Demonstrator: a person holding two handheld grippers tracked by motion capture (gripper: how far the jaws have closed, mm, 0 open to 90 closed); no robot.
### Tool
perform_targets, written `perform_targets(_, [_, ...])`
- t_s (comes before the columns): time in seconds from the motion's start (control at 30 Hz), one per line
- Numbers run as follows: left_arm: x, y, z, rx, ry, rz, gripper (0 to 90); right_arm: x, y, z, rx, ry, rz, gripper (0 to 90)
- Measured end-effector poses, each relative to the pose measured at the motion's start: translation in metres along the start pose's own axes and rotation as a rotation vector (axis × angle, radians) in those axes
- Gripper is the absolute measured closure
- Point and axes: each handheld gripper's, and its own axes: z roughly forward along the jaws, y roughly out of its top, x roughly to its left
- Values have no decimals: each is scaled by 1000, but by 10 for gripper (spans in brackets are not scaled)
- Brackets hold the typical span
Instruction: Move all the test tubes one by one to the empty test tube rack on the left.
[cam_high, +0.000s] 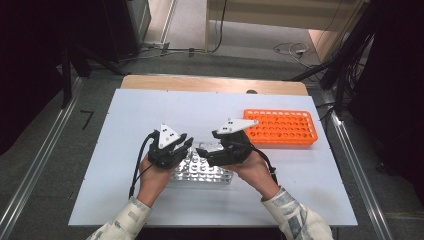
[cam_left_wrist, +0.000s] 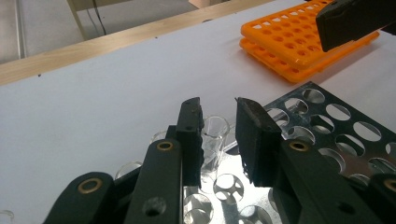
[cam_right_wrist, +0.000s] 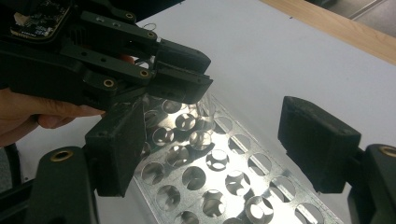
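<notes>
— Where is the tube?

— The clear tube (cam_left_wrist: 214, 140) stands in a hole at the end of the metal rack (cam_high: 202, 170), which lies near the front edge of the table (cam_high: 125, 115), about midway along it. My left gripper (cam_left_wrist: 218, 109) brackets it, jaws narrow, pads barely off the glass.

— And your other hand?

— My right gripper (cam_right_wrist: 224, 135) hovers over the same rack, jaws wide, nothing between them. The orange rack (cam_high: 281, 127) sits towards the right edge.

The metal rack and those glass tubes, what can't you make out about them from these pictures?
- Metal rack, high view: its middle lies under both grippers.
- Glass tube, left gripper view: whether the left gripper pads touch it; the jaws cover its sides.
- Tube count: clear glass blurs against the shiny holes.
</notes>
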Motion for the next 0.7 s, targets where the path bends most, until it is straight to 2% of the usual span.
perform_targets(0.17, [0, 2, -2, -11, -9, -5, 684, 0, 0, 0, 0, -1, 2, 219])
perform_targets(0.7, [1, 7, -14, -48, -8, -80, 418, -8, -5, 3, 3, -26, 20, 219])
